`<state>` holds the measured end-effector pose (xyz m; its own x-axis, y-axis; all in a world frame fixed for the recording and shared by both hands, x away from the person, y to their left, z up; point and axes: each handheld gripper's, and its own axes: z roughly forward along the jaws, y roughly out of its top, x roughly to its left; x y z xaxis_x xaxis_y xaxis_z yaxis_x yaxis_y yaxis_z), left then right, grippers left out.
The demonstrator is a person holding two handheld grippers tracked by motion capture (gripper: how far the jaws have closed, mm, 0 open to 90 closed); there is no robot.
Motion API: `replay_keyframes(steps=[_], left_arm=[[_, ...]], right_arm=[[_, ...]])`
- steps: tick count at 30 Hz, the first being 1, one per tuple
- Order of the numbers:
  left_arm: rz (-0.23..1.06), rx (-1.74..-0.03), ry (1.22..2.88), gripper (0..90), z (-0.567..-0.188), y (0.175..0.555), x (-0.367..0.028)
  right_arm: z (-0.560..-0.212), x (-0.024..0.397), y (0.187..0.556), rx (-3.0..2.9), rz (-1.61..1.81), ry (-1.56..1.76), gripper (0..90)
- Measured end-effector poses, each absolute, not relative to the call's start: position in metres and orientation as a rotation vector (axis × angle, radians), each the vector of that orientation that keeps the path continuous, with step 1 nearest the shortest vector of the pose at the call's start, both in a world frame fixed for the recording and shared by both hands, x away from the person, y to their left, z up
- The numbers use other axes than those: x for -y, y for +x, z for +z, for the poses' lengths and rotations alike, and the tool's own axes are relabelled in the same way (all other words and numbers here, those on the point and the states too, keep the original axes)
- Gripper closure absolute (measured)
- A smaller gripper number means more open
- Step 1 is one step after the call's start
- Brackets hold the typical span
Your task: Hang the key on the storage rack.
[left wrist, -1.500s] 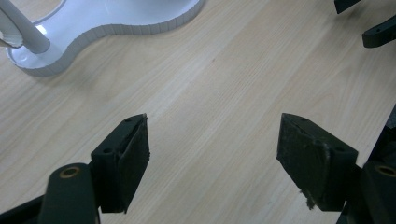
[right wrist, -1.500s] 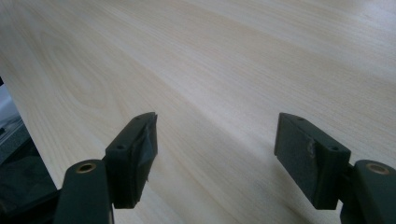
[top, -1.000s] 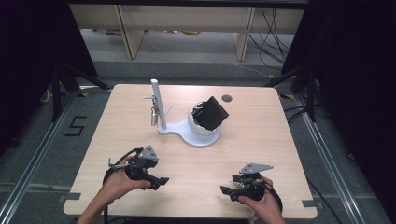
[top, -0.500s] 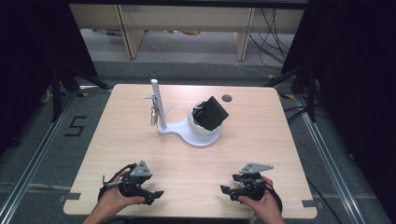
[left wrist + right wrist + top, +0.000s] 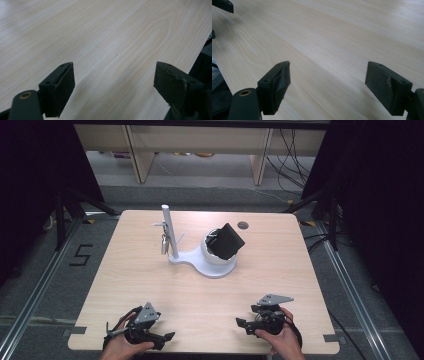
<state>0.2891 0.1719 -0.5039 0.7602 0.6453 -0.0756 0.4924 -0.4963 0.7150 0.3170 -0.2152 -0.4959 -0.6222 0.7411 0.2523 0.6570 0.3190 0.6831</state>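
My left gripper (image 5: 167, 338) rests low near the table's front left edge, held in a hand, jaws pointing right. In the left gripper view its jaws stand wide apart (image 5: 113, 82) over bare wood; they have just been opening, with nothing between them. My right gripper (image 5: 241, 324) sits near the front right edge, jaws pointing left. Its jaws (image 5: 328, 85) have also just been opening and hold nothing. At the table's middle back stands a white stand (image 5: 200, 262) with an upright post (image 5: 169, 232), a small metal piece (image 5: 163, 243) hanging from it, and a black box (image 5: 228, 241) tilted on its round base.
The light wooden table (image 5: 150, 285) has a small dark round hole (image 5: 243, 225) near its back edge. Dark curtains and tripod legs flank it, and shelving stands behind. The other gripper's jaw tip (image 5: 222, 5) shows at the top left of the right gripper view.
The left hand has drawn back toward the table's front edge and sunk lower. The right hand has stayed where it was.
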Motion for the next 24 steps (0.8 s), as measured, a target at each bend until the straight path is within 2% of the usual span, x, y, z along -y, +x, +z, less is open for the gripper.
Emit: replay_keyframes(steps=[12, 24], left_arm=[[0.264, -0.876, 2.161, 15.0, -0.5116, 0.2865, -0.1707], [0.276, -0.875, 2.193, 14.9, -0.5133, 0.2891, -0.1741]], right_arm=[[-0.4964, 0.2138, 0.3170, -2.467, 1.183, 1.278, 21.2], [-0.4952, 0.2114, 0.3143, -2.474, 1.172, 1.323, 21.3]])
